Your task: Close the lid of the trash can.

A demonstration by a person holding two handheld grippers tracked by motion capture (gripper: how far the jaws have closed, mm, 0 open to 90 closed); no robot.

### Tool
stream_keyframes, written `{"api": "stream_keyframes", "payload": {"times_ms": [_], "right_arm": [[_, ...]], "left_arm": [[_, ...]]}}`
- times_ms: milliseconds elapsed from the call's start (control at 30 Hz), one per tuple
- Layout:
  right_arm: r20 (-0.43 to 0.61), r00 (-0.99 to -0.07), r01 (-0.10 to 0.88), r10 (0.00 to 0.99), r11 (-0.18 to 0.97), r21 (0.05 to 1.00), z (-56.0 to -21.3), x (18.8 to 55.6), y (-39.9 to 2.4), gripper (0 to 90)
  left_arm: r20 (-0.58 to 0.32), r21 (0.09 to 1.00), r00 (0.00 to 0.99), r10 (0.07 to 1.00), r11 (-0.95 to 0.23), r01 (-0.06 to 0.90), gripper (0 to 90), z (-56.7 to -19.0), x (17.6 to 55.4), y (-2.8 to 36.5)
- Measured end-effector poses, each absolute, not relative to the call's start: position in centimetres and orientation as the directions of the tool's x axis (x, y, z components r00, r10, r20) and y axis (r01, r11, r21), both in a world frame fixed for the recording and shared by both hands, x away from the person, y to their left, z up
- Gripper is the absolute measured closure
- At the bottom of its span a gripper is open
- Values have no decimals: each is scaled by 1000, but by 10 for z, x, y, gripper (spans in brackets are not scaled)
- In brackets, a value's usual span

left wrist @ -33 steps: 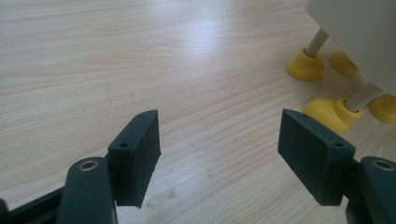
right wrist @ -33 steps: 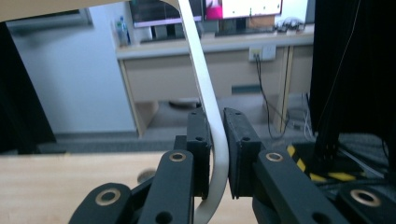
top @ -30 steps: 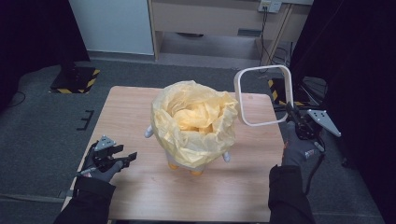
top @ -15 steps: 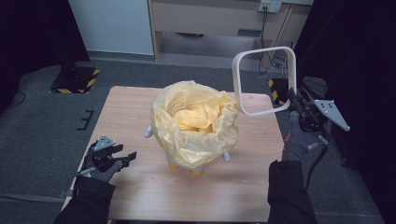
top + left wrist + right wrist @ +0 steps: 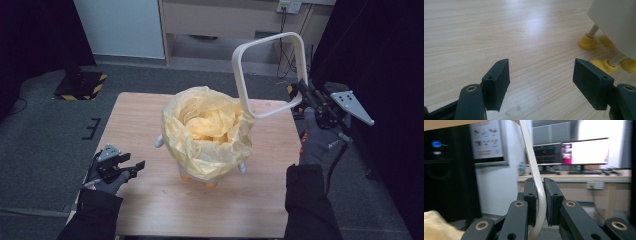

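The bin (image 5: 207,172) stands mid-desk on its short legs with round yellow feet (image 5: 587,41), and the yellow liner bag (image 5: 207,132) is already in, its crinkled thin plastic draped out over the rim all round. That part looks done. What's left, by my reading, is the clamp ring: the white rounded-square frame (image 5: 270,75), smooth and rigid, a flat band bent into a loop, hangs tilted in the air just above and beside the bin's far right edge, not yet seated over the bag.

The right gripper (image 5: 300,95) has it: in the right gripper view the two black fingers (image 5: 530,195) are pressed onto the white band (image 5: 537,187), pinching it at one side.

The left gripper (image 5: 131,167) rests low at the near left of the desk (image 5: 150,200), well apart from the bin, its fingers (image 5: 496,83) spread wide with nothing between them. The desk is pale wood-grain laminate, matte with a soft sheen. The bin's wall reads as smooth cream plastic.
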State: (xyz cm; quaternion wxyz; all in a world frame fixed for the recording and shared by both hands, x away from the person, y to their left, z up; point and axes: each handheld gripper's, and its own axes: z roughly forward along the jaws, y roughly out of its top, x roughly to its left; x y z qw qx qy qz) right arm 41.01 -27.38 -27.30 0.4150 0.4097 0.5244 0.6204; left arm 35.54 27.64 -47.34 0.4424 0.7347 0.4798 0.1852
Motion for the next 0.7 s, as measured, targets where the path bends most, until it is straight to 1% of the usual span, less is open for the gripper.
{"api": "stream_keyframes", "payload": {"times_ms": [233,500,700], "right_arm": [[61,-478,-61,876,-102,993,-266,417,-256,816],[51,-618,-33,785,-91,995,-267,422,-245,816],[44,-694,-14,719,-74,997,-272,425,-235,816]], "left_arm": [[-157,836,464,872,-132,532,291,-471,355,279],[-160,843,458,875,-120,524,291,-469,355,281],[-161,850,450,878,-108,515,291,-467,354,283]]}}
